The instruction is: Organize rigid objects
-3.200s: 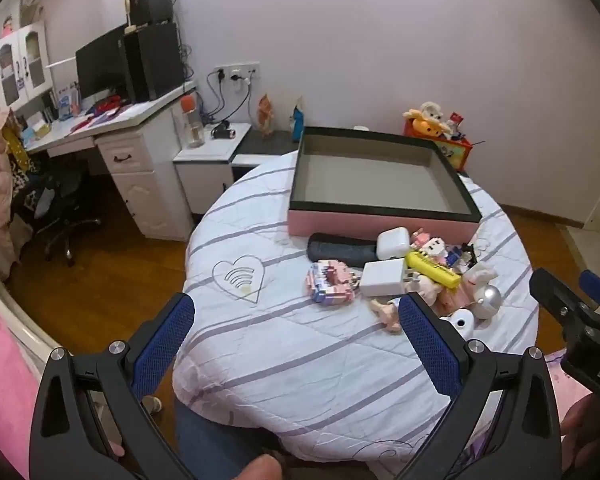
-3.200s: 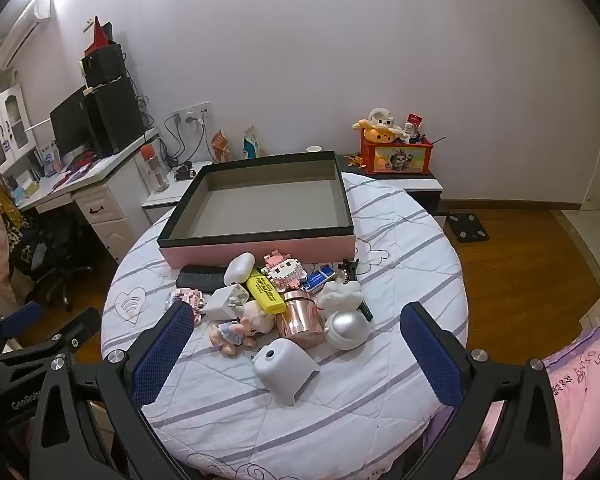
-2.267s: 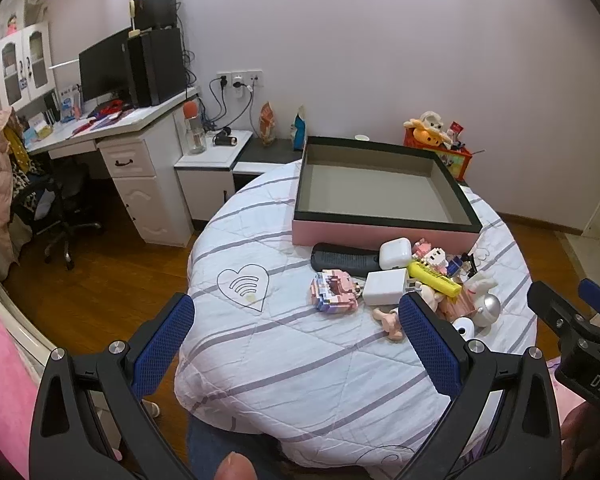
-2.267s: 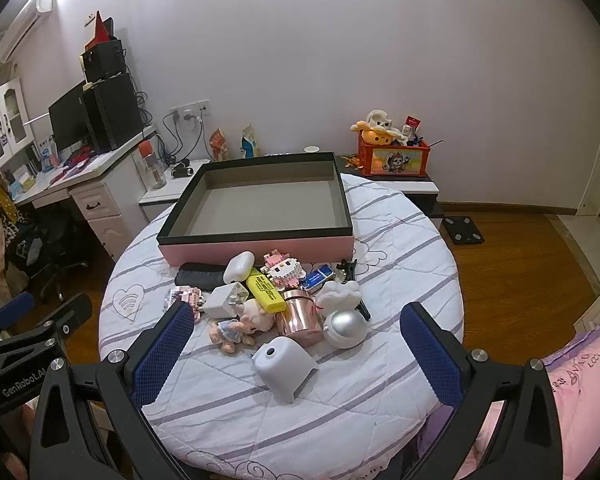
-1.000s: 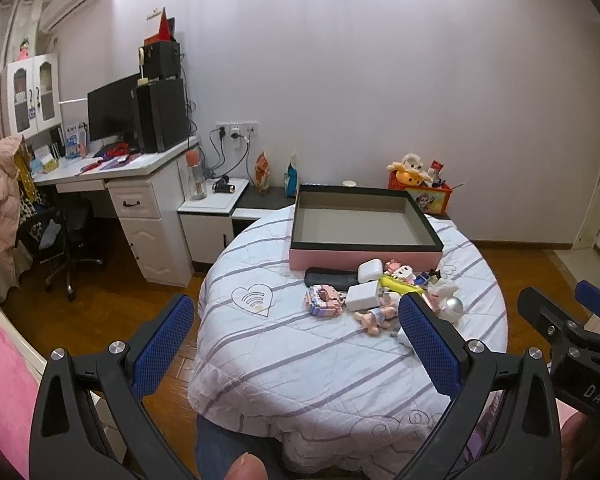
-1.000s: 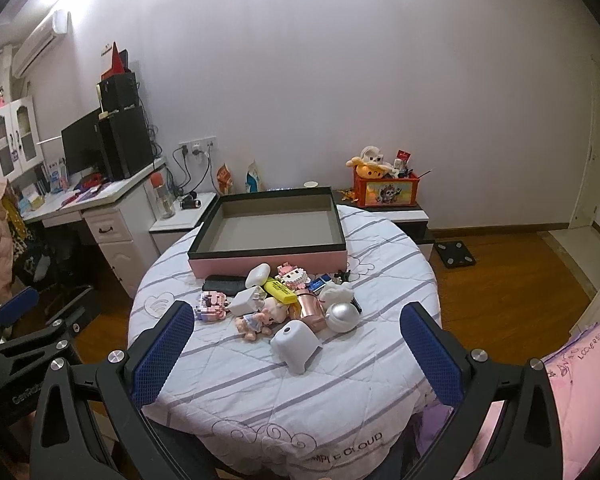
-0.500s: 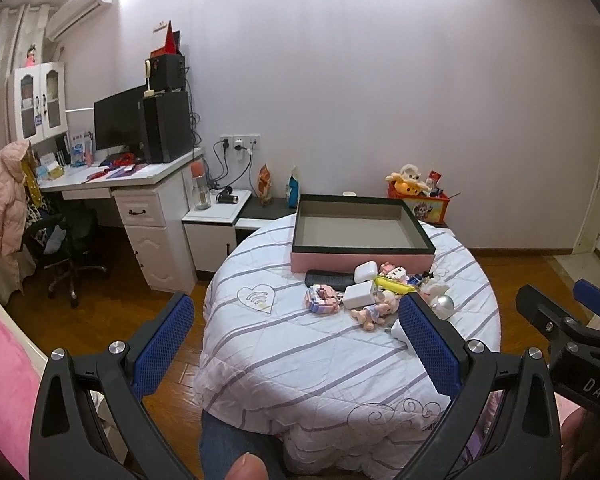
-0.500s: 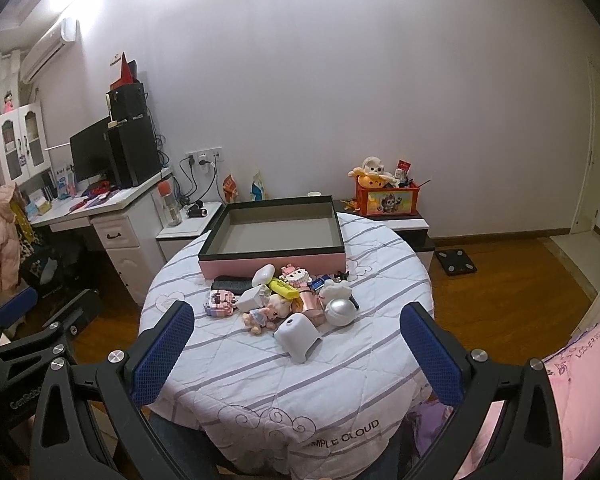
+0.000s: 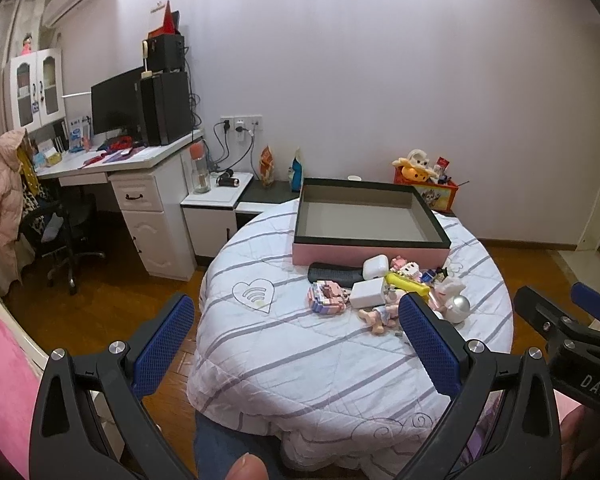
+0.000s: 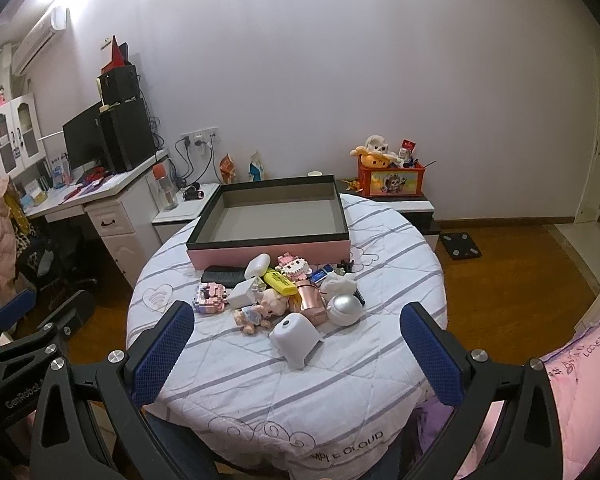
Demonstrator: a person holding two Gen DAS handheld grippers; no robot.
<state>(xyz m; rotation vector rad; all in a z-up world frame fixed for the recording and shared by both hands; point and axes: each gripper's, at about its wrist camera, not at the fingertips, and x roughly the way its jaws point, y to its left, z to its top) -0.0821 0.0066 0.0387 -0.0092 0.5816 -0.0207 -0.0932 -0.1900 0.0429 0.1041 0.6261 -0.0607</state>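
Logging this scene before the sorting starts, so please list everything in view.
pink shallow box with black rim: 1, empty, table's far side
round table with striped white cloth: 1, centre
black remote: 1, before box
white earbud case: 1, on pile
yellow highlighter: 1, mid-pile
pink block figure: 1, pile's left
copper cup: 1, lying
silver ball: 1, pile's right
white domed gadget: 1, nearest
white desk: 1, left wall
left tongs: blue pads, open
right tongs: blue pads, open
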